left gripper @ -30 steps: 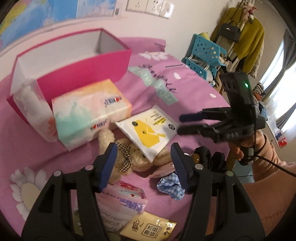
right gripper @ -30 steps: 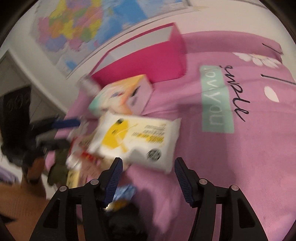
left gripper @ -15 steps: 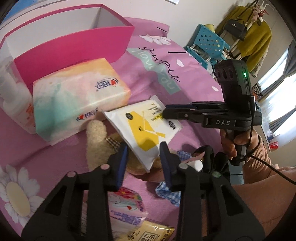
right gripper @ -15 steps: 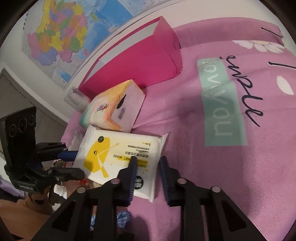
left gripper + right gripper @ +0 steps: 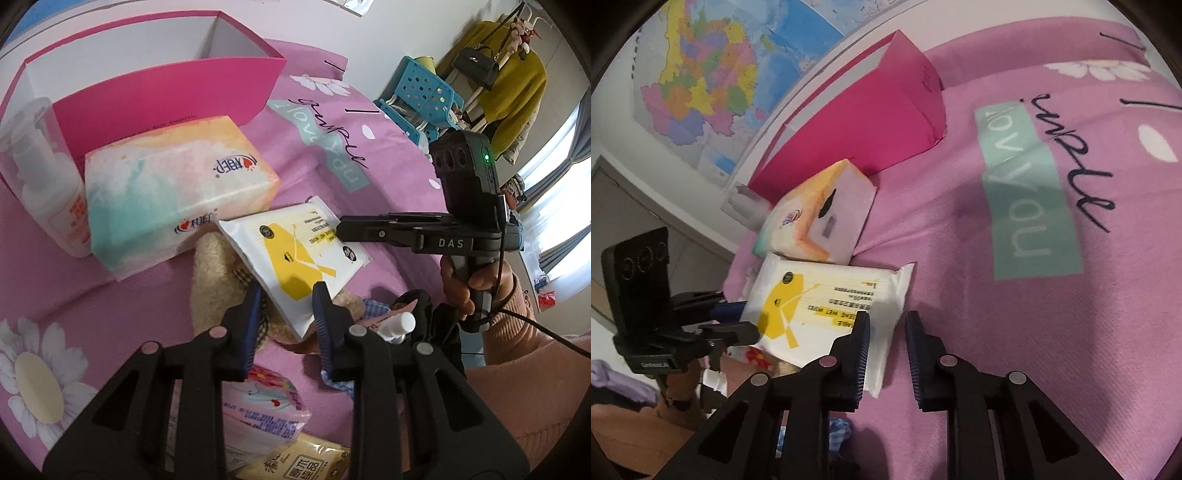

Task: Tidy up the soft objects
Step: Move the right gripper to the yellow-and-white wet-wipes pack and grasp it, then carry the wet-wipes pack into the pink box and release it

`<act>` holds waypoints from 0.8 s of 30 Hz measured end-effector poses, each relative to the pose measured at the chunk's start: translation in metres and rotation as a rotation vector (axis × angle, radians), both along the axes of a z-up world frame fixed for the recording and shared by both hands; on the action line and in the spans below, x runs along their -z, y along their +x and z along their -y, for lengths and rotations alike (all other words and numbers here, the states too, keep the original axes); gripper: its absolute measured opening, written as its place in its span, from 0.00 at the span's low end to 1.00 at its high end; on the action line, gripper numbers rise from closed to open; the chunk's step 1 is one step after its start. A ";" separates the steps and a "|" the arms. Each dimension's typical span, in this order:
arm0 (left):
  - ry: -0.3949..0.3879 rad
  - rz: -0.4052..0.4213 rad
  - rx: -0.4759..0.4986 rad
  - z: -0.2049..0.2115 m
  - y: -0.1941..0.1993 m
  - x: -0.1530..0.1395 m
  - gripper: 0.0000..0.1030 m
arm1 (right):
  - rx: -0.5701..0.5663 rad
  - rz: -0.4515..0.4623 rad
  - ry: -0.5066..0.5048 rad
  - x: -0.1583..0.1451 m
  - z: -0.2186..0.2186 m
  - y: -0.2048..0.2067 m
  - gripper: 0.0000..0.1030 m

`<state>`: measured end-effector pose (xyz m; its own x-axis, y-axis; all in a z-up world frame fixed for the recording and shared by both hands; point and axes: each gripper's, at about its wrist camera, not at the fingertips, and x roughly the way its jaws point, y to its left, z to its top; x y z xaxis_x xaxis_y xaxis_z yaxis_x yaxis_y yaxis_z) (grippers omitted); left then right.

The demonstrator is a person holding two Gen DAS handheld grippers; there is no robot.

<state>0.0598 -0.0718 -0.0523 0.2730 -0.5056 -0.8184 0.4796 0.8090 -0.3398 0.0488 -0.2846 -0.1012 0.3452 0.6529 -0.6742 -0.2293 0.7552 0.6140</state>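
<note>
A white wet wipes pack (image 5: 291, 254) with a yellow mark lies tilted over a beige plush toy (image 5: 210, 273) on the pink bedspread. My left gripper (image 5: 286, 295) has the pack's near corner between its blue pads; its jaws are closing and press on it. My right gripper (image 5: 341, 229) comes in from the right and is shut flat on the pack's far edge. In the right wrist view the pack (image 5: 827, 295) sits between that gripper's (image 5: 886, 325) pads, with the left gripper (image 5: 738, 317) clamped on its opposite end.
An open pink box (image 5: 166, 92) stands at the back, a pastel tissue pack (image 5: 177, 192) and a clear bottle (image 5: 40, 166) in front of it. Small packets (image 5: 266, 402), a checked cloth (image 5: 373, 306) and a small white bottle (image 5: 399, 323) lie near me. A blue stool (image 5: 421, 88) stands beyond the bed.
Both grippers stood open a second ago; both have come down onto the wet wipes pack and closed on its two ends.
</note>
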 end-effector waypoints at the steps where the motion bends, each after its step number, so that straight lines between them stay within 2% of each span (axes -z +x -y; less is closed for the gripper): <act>1: 0.000 -0.001 0.000 0.001 0.000 0.000 0.28 | -0.005 0.001 0.010 0.000 -0.001 0.000 0.17; 2: 0.004 0.002 -0.001 0.001 0.000 -0.001 0.28 | -0.007 0.010 0.011 0.001 -0.003 0.000 0.12; 7: 0.019 0.026 -0.009 0.004 -0.004 -0.009 0.25 | -0.010 0.056 -0.021 -0.009 -0.005 -0.004 0.07; 16: -0.011 0.141 -0.019 0.003 -0.008 -0.046 0.24 | 0.010 0.175 -0.019 -0.056 0.002 0.000 0.06; 24: -0.009 0.241 -0.108 -0.010 0.029 -0.085 0.24 | -0.008 0.300 -0.044 -0.104 -0.007 0.042 0.06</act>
<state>0.0886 -0.0621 0.0327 0.5127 -0.4699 -0.7185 0.4584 0.8575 -0.2337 0.0905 -0.2779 0.0033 0.5281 0.6288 -0.5707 -0.4019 0.7771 0.4843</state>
